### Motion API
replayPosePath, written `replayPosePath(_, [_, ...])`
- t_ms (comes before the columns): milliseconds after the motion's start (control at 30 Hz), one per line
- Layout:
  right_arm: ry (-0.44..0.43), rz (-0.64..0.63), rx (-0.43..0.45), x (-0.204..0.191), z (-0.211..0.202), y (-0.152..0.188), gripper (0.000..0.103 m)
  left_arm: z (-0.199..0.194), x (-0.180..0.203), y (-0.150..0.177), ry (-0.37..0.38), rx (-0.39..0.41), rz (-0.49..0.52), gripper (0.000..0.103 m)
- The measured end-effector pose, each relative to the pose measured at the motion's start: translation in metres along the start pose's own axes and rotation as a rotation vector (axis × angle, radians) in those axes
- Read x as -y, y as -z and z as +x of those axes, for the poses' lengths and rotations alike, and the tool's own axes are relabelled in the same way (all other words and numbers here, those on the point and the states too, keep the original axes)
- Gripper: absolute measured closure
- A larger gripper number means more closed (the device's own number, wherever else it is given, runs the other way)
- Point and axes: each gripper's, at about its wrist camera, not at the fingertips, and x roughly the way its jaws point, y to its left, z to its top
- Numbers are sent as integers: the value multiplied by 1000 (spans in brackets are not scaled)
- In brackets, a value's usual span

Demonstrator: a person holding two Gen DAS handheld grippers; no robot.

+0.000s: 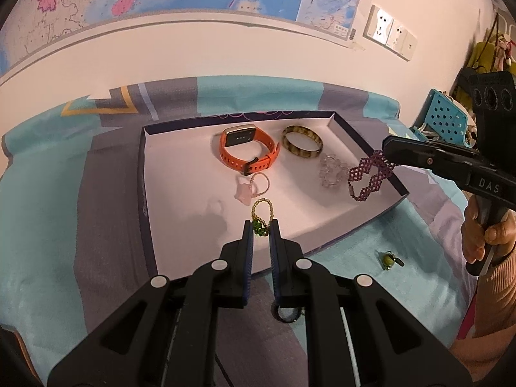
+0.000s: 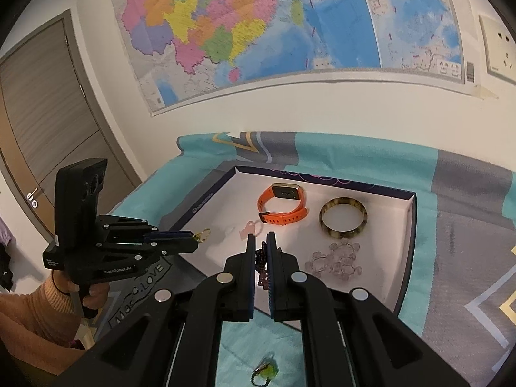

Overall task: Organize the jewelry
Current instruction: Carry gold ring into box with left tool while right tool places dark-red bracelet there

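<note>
Nearest the cameras, a dark ring [image 1: 286,314] and a green-stoned ring [image 1: 388,260] lay on the teal and grey cloth [image 1: 48,258] outside the tray. The left gripper [image 1: 261,227] had its jaws clamped on the green bead cluster of a gold beaded ring [image 1: 262,213], held just above the white floor of the tray [image 1: 180,213] near its front edge. The right gripper [image 2: 261,251] had its jaws closed on a purple beaded bracelet [image 1: 371,174], which hung over the tray's right side. Inside the tray lay a pink ring [image 1: 253,187] and a clear beaded bracelet [image 1: 332,171]; farther back sat an orange watch [image 1: 248,148] and, beside it, a mottled bangle [image 1: 302,143]. A map [image 2: 258,25] hung on the wall behind.
</note>
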Motion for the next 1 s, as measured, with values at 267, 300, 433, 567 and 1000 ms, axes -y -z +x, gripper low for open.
replayPosePath(267, [-4, 35, -18, 13, 13, 0, 98, 10, 1, -4, -7, -16, 13, 92])
replayPosePath(300, [-3, 37, -21, 14, 15, 0, 98, 12, 2, -5, -9, -17, 13, 92])
replayPosePath(433, [-5, 46, -26, 18, 19, 0, 98, 18, 4, -6, -10, -28, 13, 92])
replayPosePath(567, [-5, 51, -28, 20, 21, 0, 98, 22, 7, -6, -11, -33, 19, 92])
replayPosePath(1000, [24, 69, -52, 33, 29, 2, 98, 37, 4, -9, -25, -67, 16, 92])
